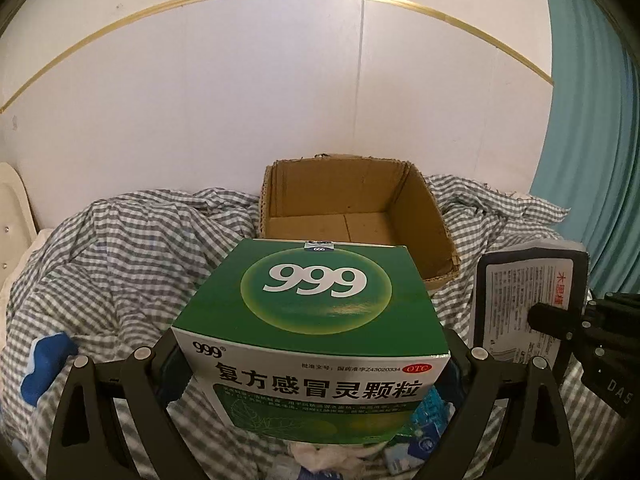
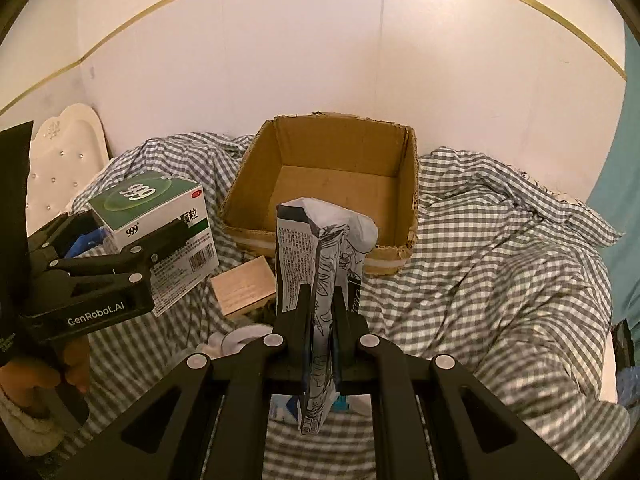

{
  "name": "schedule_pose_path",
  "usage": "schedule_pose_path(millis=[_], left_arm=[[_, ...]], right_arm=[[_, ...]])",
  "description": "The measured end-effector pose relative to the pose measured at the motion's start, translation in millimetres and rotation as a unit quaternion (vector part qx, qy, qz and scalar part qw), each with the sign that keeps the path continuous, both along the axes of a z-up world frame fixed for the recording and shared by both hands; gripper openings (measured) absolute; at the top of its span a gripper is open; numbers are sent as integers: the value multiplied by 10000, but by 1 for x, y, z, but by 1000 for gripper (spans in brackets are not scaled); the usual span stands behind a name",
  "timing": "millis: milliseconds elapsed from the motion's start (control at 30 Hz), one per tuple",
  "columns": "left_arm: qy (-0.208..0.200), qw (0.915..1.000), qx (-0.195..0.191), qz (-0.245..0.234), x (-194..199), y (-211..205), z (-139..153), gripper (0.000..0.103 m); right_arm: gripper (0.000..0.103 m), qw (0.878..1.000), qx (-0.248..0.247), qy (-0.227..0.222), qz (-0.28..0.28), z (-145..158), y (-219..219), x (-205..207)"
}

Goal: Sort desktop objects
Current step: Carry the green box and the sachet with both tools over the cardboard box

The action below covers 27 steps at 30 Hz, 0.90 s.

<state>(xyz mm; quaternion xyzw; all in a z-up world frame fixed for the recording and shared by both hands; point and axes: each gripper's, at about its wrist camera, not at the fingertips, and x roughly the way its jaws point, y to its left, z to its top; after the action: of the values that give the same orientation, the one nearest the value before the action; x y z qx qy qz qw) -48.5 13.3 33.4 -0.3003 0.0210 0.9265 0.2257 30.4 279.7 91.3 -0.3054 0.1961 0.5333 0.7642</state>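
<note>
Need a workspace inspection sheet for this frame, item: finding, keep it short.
Surface: rumpled grey-checked cloth.
Job's things: green 999 medicine box; printed flat packet; open cardboard box, nothing seen inside.
Clutter: small wooden block, blue-white object, small packets under the medicine box.
Grippers: left gripper clamps the medicine box; right gripper pinches the packet, both off the cloth.
Cables: nothing seen.
Surroundings: white wall, teal curtain, white tufted headboard.
</note>
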Motion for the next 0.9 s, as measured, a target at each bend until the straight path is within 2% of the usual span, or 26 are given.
schedule_pose_path(millis=[267,367,667,900], left_arm=[[-88,10000,-8,7,-29,9,-8,96],[-133,9998,136,-33,-41,12,-9,96],[-21,9997,214,-86,-79,31,-6,96],[-34,9994,327,-118,-111,44,-17,97]], right_arm=[[7,9999,-77,84,12,-9,27,26],[7,9998,-55,201,49,-7,36,33],[7,9995,32,245,221,-4,66,50],[7,9993,95,288,239,-6,95,70]])
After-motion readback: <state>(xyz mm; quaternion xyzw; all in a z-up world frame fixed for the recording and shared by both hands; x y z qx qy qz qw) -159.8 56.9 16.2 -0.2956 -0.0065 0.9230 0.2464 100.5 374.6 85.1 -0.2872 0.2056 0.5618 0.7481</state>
